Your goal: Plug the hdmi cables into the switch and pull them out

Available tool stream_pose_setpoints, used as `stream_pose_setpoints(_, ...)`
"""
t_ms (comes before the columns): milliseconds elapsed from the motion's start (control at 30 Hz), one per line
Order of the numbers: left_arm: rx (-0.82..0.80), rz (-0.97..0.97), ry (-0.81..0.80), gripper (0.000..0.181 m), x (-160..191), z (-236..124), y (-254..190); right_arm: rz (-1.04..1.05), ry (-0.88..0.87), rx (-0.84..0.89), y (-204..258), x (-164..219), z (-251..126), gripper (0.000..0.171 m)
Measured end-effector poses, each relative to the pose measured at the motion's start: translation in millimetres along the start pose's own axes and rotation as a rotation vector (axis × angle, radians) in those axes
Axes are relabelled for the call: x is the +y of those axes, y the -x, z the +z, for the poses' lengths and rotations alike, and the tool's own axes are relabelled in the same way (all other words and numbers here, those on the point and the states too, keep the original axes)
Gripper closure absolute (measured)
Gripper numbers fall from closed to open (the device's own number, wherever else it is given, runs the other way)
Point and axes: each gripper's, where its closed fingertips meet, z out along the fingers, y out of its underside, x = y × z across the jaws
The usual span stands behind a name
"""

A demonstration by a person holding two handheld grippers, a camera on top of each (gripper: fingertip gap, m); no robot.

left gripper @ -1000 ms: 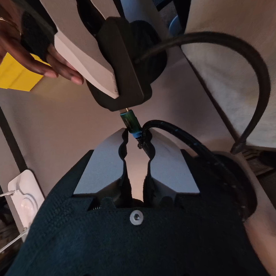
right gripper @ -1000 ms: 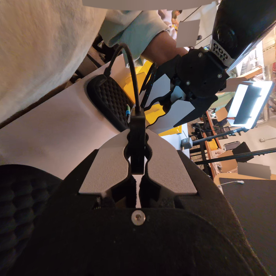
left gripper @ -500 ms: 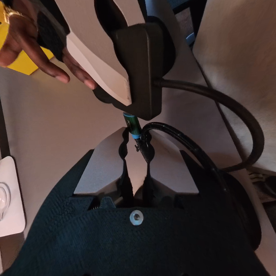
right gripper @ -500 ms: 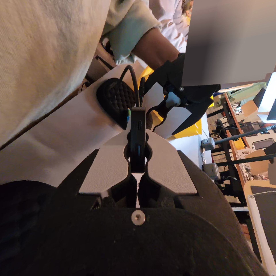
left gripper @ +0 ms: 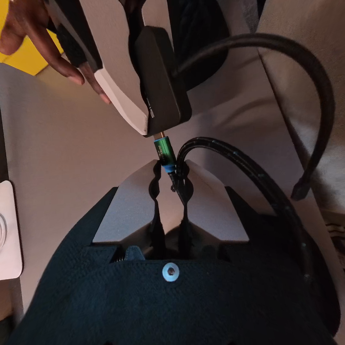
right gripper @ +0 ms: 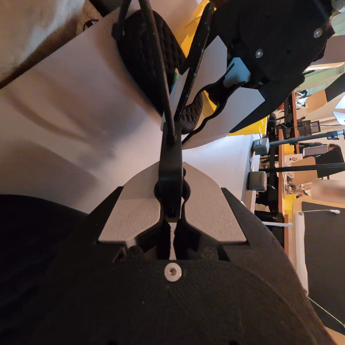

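My left gripper is shut on the end of a black braided hdmi cable, which bends back between the fingers. The cable's green plug points up into the bottom port of the black switch, with its gold tip showing. My right gripper is shut on the switch and holds it above the white table. One of the right gripper's white fingers shows beside the switch. The switch's own black cable arcs right to a loose plug. The left gripper's white fingers show in the right wrist view.
A black quilted pad lies on the white table. A yellow box and a white flat device sit at the left. A hand holds the right gripper. Cream cloth fills the right.
Half a second ago the green plug sat deep in the switch. Now it has drawn back and its gold tip shows. The switch tilted and its own cable swung upward.
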Motion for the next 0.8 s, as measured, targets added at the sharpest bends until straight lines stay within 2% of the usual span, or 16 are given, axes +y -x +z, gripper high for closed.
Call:
stream_pose_setpoints(133,-0.003,-0.036,-0.053,0.160,-2.2,2.1,1.6,0.021,0.004,0.006,0.5,3.3,-1.0,0.157)
stream_pose_setpoints(300,-0.013,-0.067,-0.042,0.160,0.8,8.4,3.0,0.010,0.057,0.000,3.8,12.0,2.2,0.157)
stream_pose_setpoints(433,-0.036,-0.033,-0.077,0.160,-0.9,8.7,-0.1,-0.018,0.032,0.012,6.5,8.8,2.4,0.157)
stream_pose_setpoints(667,-0.069,-0.054,-0.071,0.161,-5.1,13.4,-3.2,0.020,0.028,-0.016,9.2,6.3,6.6,0.158)
stream_pose_setpoints(800,-0.075,-0.004,0.004,0.160,-1.8,16.2,-7.8,-0.003,0.030,-0.077,14.9,6.8,8.9,0.157)
